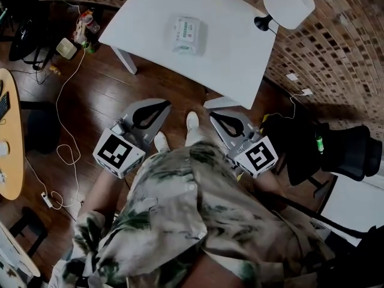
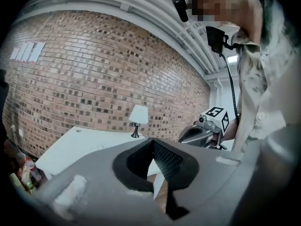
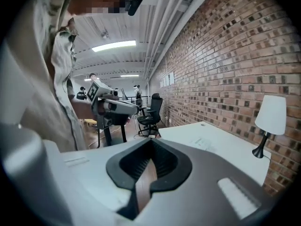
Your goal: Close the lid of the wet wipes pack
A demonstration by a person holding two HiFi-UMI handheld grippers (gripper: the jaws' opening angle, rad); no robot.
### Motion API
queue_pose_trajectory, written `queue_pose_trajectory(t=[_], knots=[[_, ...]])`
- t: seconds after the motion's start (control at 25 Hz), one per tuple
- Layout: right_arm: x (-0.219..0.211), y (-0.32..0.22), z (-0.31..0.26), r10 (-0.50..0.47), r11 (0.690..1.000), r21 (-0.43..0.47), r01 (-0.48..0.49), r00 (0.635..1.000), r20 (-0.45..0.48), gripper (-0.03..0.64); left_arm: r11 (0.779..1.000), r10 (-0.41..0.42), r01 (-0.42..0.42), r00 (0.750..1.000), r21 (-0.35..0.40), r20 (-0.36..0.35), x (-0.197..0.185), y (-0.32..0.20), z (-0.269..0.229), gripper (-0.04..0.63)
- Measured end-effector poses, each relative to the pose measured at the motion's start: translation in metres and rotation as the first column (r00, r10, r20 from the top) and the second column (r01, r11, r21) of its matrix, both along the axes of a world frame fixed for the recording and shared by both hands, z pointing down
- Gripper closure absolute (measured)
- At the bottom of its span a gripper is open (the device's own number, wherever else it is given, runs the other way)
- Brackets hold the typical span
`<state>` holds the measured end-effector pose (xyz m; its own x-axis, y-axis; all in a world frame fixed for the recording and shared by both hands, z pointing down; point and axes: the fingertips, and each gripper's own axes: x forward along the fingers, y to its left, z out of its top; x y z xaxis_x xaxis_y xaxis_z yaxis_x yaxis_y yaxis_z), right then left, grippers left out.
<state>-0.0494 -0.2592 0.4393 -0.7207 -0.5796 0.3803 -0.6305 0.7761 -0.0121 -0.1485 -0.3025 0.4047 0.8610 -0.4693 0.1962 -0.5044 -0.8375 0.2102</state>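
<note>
1. The white table [image 1: 240,47] stands well ahead of both grippers, which are held near the body. Step closer first.
2. The wet wipes pack [image 1: 187,35] lies flat near the table's middle. Its lid is too small to read.
3. The left gripper [image 1: 163,105] and right gripper [image 1: 216,116] have jaws together and empty. 1 closed tip should press the flap down.

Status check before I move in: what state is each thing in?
left tongs: shut, empty, short of the table
right tongs: shut, empty, short of the table
wet wipes pack: flat on the table, untouched; open or closed, too small to tell
lamp: upright on the table
</note>
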Motion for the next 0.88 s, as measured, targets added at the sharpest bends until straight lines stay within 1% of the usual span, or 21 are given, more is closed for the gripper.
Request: queue_pose_trajectory(t=[0.08,0.16,0.24,0.44,0.52,0.64,0.72,0.88], knots=[[0.003,0.02,0.001,-0.004,1.0,-0.004,0.004,1.0,-0.003,0.611,1.0,0.015,-0.015,1.0,-0.005,-0.006,0.002,0.02,0.0,0.594],[0.006,0.033,-0.008,-0.008,1.0,0.021,0.007,1.0,0.012,0.611,1.0,0.016,-0.016,1.0,-0.008,-0.005,0.006,0.039,-0.003,0.594],[0.014,0.044,-0.019,-0.007,0.999,0.046,0.006,1.0,0.026,0.611,1.0,0.007,-0.007,1.0,0.008,0.006,0.012,0.056,-0.006,0.594],[0.046,0.094,-0.035,-0.027,0.995,0.095,0.022,0.998,0.049,0.611,0.999,0.005,-0.007,0.999,0.042,0.038,0.047,0.113,-0.016,0.594],[0.067,0.122,-0.035,-0.031,0.995,0.098,0.026,0.998,0.059,0.611,0.999,-0.004,0.002,0.999,0.032,0.049,0.066,0.14,-0.018,0.594],[0.103,0.163,-0.034,-0.034,0.997,0.077,0.026,0.995,0.093,0.611,0.999,-0.035,0.034,0.998,0.018,0.044,0.1,0.186,-0.024,0.594],[0.123,0.186,-0.03,-0.046,0.996,0.076,0.038,0.993,0.109,0.611,0.999,-0.053,0.053,0.997,0.007,0.057,0.119,0.217,-0.025,0.594],[0.146,0.23,-0.015,-0.092,0.995,0.061,0.085,0.988,0.124,0.611,0.994,-0.092,0.097,0.99,-0.041,0.105,0.134,0.28,-0.018,0.594]])
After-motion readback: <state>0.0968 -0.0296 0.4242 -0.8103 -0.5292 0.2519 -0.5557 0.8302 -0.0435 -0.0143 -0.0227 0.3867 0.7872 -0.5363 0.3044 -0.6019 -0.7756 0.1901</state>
